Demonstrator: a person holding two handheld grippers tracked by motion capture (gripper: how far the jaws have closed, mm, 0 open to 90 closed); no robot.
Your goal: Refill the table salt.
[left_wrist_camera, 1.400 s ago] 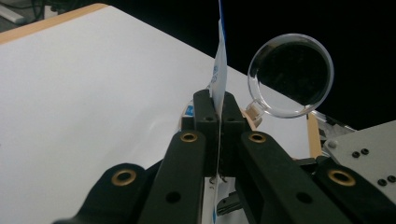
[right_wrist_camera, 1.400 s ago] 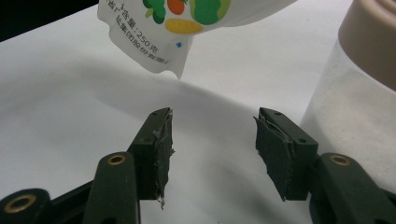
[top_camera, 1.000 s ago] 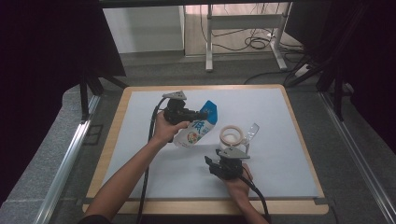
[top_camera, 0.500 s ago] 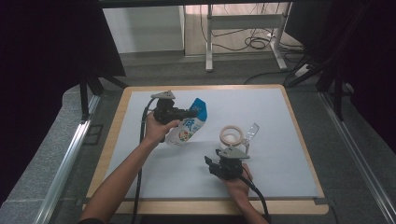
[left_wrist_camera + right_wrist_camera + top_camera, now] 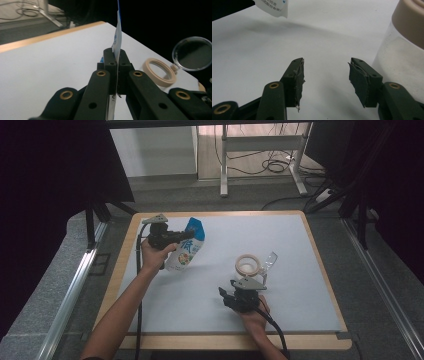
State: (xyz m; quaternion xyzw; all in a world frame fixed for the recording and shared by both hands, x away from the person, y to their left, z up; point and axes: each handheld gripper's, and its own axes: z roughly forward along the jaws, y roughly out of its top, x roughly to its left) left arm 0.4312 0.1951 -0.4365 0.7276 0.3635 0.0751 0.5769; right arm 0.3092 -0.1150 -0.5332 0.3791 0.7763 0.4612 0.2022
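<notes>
My left gripper (image 5: 188, 236) is shut on the top edge of a blue and white pouch (image 5: 187, 251), which hangs tilted over the back left of the white table (image 5: 285, 235). In the left gripper view the jaws (image 5: 116, 62) pinch the thin pouch edge (image 5: 118, 35). A clear jar with a beige rim (image 5: 248, 265) stands mid-table, its clear lid (image 5: 270, 261) flipped to the right. My right gripper (image 5: 235, 288) is open just in front of the jar, nothing between its jaws (image 5: 325, 72). The jar wall (image 5: 402, 52) rises close on its right, and a pouch corner (image 5: 273, 7) hangs farther off.
The table has a wooden border (image 5: 125, 255). Beyond its far edge is a floor with a metal stand (image 5: 260, 155) and cables (image 5: 275, 166). Metal rails (image 5: 75, 285) run along both sides. Dark curtains close in left and right.
My left gripper has carried the pouch leftward, away from the jar. The right gripper and the jar have stayed where they were.
</notes>
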